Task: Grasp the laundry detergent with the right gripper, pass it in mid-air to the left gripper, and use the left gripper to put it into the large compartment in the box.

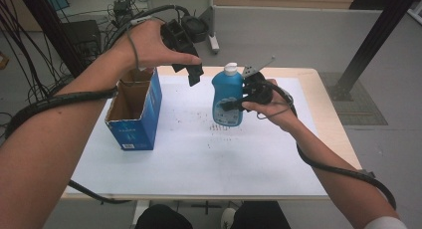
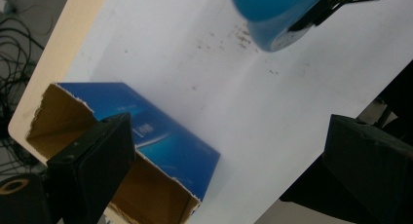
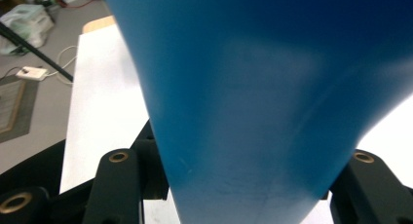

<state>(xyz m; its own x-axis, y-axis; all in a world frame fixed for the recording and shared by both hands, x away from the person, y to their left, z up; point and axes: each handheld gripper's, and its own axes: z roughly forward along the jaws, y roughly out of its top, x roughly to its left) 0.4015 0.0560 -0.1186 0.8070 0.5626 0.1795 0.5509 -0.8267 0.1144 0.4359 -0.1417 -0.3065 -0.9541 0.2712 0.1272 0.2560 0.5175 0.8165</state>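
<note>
the right gripper (image 1: pixel 238 102) clamped the blue bottle (image 1: pixel 227 95) between its jaws, holding it upright above the white table (image 1: pixel 199 154). the left gripper (image 1: pixel 191 72) hung wide apart and empty, up beside the open blue box (image 1: pixel 134 112), left of the bottle.

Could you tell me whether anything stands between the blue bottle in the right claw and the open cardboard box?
Nothing rests on the table between the blue bottle and the box. The left claw, open and empty, hangs in the air above that gap, near the box's opening.
</note>
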